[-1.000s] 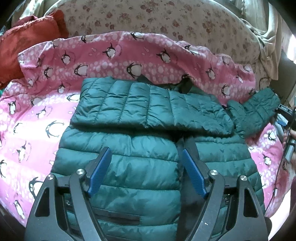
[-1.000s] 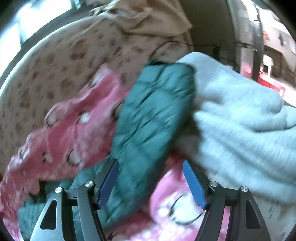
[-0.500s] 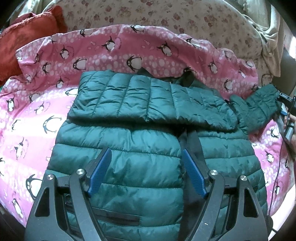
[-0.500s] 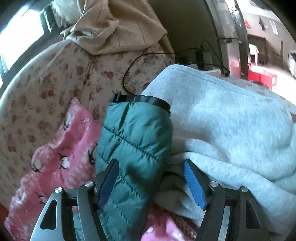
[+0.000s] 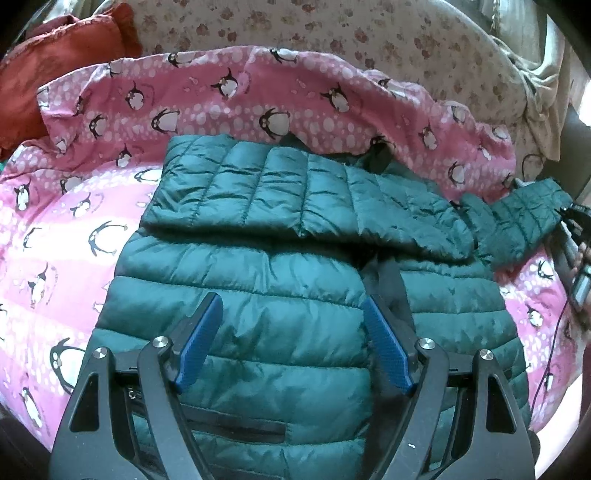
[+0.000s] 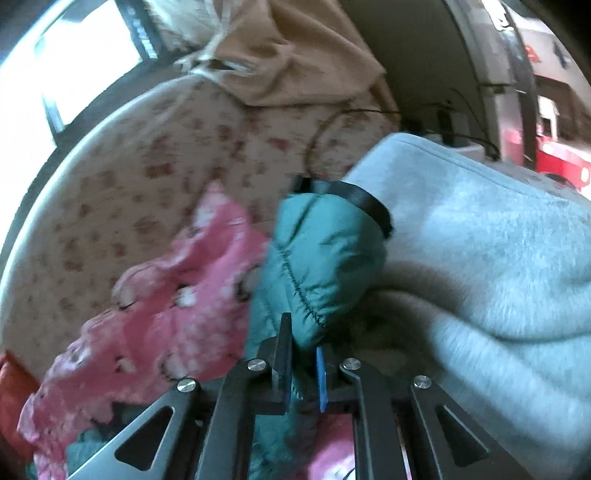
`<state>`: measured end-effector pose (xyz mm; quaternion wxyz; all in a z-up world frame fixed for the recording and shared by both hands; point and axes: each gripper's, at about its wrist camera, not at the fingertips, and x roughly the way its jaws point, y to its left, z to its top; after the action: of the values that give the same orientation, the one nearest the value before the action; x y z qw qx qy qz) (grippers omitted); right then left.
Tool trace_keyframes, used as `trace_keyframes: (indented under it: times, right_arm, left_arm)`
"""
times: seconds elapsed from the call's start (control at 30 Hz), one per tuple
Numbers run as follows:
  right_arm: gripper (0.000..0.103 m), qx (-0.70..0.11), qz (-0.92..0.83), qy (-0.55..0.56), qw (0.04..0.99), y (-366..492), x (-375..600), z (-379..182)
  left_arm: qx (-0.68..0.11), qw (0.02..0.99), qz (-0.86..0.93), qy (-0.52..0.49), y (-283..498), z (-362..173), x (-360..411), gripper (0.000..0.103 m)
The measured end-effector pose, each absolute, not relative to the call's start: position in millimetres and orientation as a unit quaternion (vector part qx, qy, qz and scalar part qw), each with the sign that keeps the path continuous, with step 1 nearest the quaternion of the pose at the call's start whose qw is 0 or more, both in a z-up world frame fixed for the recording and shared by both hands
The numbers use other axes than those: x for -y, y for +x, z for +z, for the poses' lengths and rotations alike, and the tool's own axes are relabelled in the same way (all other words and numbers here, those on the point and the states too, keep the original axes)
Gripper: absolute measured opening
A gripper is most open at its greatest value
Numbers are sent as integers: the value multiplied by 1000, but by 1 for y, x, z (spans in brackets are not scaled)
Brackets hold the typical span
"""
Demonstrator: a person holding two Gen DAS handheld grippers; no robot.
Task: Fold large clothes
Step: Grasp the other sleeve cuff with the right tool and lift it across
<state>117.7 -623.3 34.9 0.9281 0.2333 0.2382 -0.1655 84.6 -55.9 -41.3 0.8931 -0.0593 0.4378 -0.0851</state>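
A dark green quilted puffer jacket (image 5: 295, 266) lies flat on a pink penguin-print sheet (image 5: 92, 206). One sleeve is folded across its chest. The other sleeve (image 5: 524, 218) stretches off to the right. My left gripper (image 5: 291, 325) is open and empty, hovering over the jacket's lower body. My right gripper (image 6: 301, 350) is shut on that right sleeve (image 6: 325, 266), pinching it below the black cuff (image 6: 364, 201). It also shows at the right edge of the left wrist view (image 5: 574, 240).
A pale grey fleece blanket (image 6: 498, 258) lies right of the sleeve. A floral-print cover (image 5: 369, 33) runs behind the pink sheet. A red cushion (image 5: 62, 59) sits at the back left. A tan cloth (image 6: 295, 55) hangs at the back. A black cable (image 6: 332, 125) runs behind the sleeve.
My right gripper has closed on the jacket's right sleeve; it was open around it before. My left gripper stays open and has drifted slightly over the jacket.
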Motion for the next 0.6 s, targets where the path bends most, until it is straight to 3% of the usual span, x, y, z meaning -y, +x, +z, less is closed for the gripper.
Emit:
trace_keyframes:
  times: [0.23,0.6]
  right_arm:
    - [9,-233,-88,206,946,105,561,49]
    - [8,-307,51,137,940,124,432,25]
  left_arm:
    - [-430,896,-83,-76,79,-33,45,79]
    - [-423,898,-70,-96,70,-29,24,79]
